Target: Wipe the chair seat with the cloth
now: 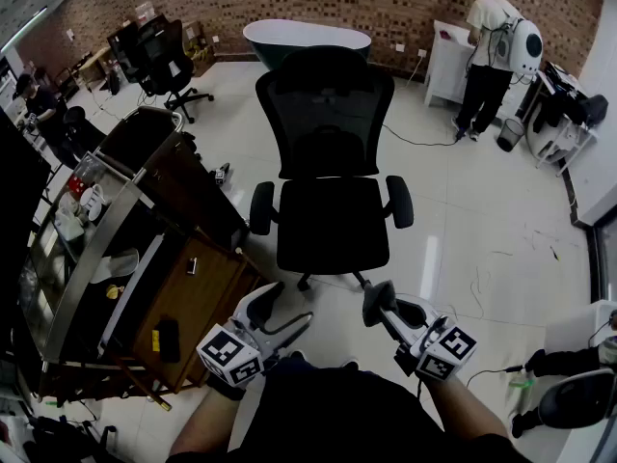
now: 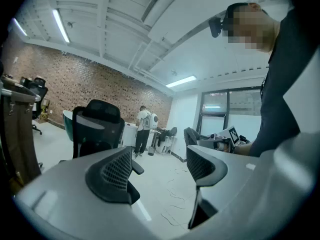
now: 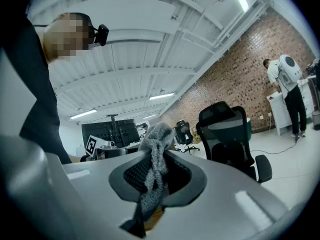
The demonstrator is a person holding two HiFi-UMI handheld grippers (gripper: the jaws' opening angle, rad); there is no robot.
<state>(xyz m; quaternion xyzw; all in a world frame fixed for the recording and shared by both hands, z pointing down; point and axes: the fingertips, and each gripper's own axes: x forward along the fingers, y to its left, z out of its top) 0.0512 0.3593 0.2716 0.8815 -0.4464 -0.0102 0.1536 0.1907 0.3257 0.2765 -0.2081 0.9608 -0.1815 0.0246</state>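
I have the grey cloth (image 3: 154, 156) clamped between the jaws of my right gripper (image 3: 159, 176), held low and well short of the black office chair seat (image 1: 333, 222), which stands ahead on the pale floor (image 1: 482, 220). My left gripper (image 2: 161, 165) sits beside the right one, jaws spread and empty.

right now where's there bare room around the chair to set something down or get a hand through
The chair seat is bare between its armrests. The white floor right of the chair is open, apart from a thin cable. The left side is crowded: the loaded wooden cart stands close to that armrest.
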